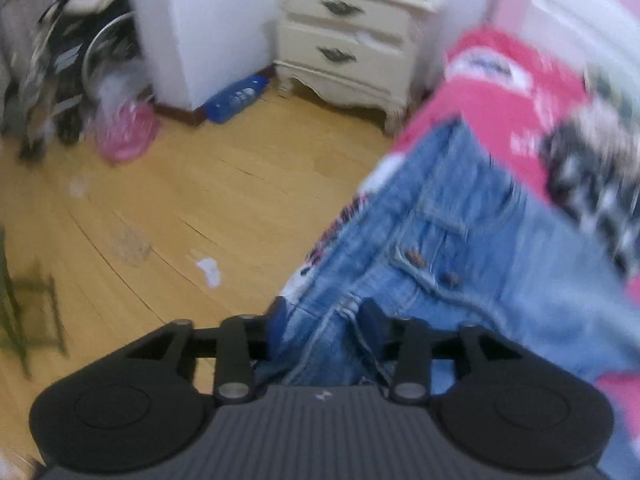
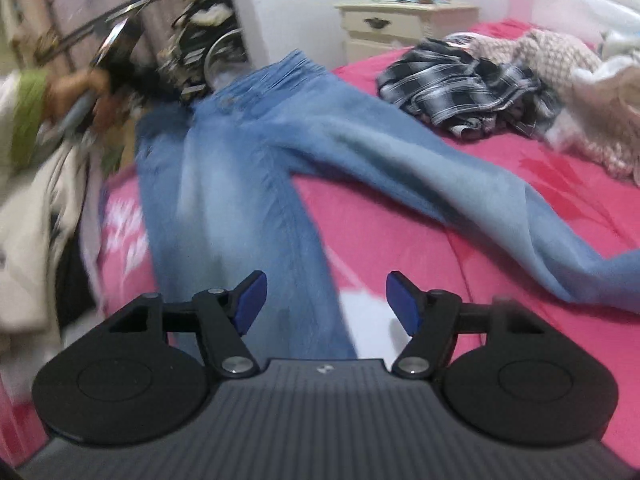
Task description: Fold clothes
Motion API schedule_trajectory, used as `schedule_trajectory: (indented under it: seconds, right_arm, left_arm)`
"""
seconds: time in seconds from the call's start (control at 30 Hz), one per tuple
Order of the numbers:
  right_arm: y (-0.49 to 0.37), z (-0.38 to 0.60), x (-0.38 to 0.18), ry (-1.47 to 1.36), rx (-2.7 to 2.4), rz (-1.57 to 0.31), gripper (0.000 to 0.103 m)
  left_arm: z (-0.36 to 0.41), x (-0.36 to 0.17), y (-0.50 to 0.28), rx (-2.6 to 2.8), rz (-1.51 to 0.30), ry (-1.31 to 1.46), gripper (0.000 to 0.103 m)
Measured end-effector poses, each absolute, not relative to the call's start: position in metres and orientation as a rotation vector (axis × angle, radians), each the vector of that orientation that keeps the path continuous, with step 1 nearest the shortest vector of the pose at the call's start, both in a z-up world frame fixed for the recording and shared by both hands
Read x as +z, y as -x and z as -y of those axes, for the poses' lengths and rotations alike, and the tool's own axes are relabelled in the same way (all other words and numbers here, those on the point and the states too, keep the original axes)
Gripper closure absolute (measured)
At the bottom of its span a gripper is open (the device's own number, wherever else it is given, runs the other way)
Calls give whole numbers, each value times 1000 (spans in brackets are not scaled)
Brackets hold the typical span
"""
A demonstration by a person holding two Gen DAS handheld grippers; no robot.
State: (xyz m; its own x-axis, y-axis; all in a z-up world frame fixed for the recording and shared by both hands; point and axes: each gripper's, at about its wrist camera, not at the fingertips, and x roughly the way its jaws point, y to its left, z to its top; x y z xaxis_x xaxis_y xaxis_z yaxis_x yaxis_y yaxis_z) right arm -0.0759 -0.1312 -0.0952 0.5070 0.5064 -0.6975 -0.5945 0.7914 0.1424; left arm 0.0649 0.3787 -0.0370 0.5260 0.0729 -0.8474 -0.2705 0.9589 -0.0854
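Your right gripper (image 2: pixel 324 300) hovers over the bed (image 2: pixel 420 248) with its jaws released and nothing between them; one leg of the jeans (image 2: pixel 224 184) runs just under its left pad, the other leg splayed off to the right. In your left gripper (image 1: pixel 320 320) the waistband end of the jeans (image 1: pixel 440 248) sits bunched between the parted jaws, though blur hides whether the pads press on it. This looks like the laying-out step, the fold not yet started. Next you would likely bring the splayed leg over onto the straight one, so aim the right jaws at its hem. Farther off lie a plaid shirt (image 2: pixel 468 84) and a nightstand (image 2: pixel 404 28).
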Motion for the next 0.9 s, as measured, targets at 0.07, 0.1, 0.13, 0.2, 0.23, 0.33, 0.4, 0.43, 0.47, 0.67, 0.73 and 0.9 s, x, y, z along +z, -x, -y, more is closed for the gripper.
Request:
schedule_trajectory:
  seconds: [0.07,0.1,0.13,0.2,0.23,0.33,0.4,0.43,0.47,0.67,0.73,0.9]
  right_arm:
    - [85,138,-99,169,651,-814,30]
    - [87,142,-102,181,636,-827,29]
    - [89,146,-105,194,622,-841,29]
    - [87,160,-111,159,594,-874,23]
    - [81,169,-118,119,572,-914,23]
    - [65,187,-134,28,559,-1008,23]
    - [61,190,-134,28,580,-1011,46]
    - [59,188,-131,72,572,-1005,60]
    - [57,188,-127,93,569,-1004,83]
    - [55,179,-122,192,509,-940,93]
    - [60,172,-130,264,495,-886,91]
    - [59,164,-135,251,506,-804,84]
  left_arm:
    - [-391,-23,-52,267,-949,285,55]
    - [-396,-17,-46,277,-940,315,55]
    - [-402,-12,-40,277,-941,357,53]
    - [-413,-6,-30,269,-965,434,46]
    - [-417,-5,-27,269,-997,457,42]
    - [-422,-8,-18,307,-1086,459,42]
    - [-426,-10,-13,323,-1105,459,42]
    - [-427,-11,-10,331,-1114,459,42]
    - [-429,-12,-7,338,-1123,459,42]
    - [-430,-29,7,294,-1202,476,40]
    - [-429,-36,8,291,-1219,476,40]
    - [-424,-50,2,275,-1228,466,38]
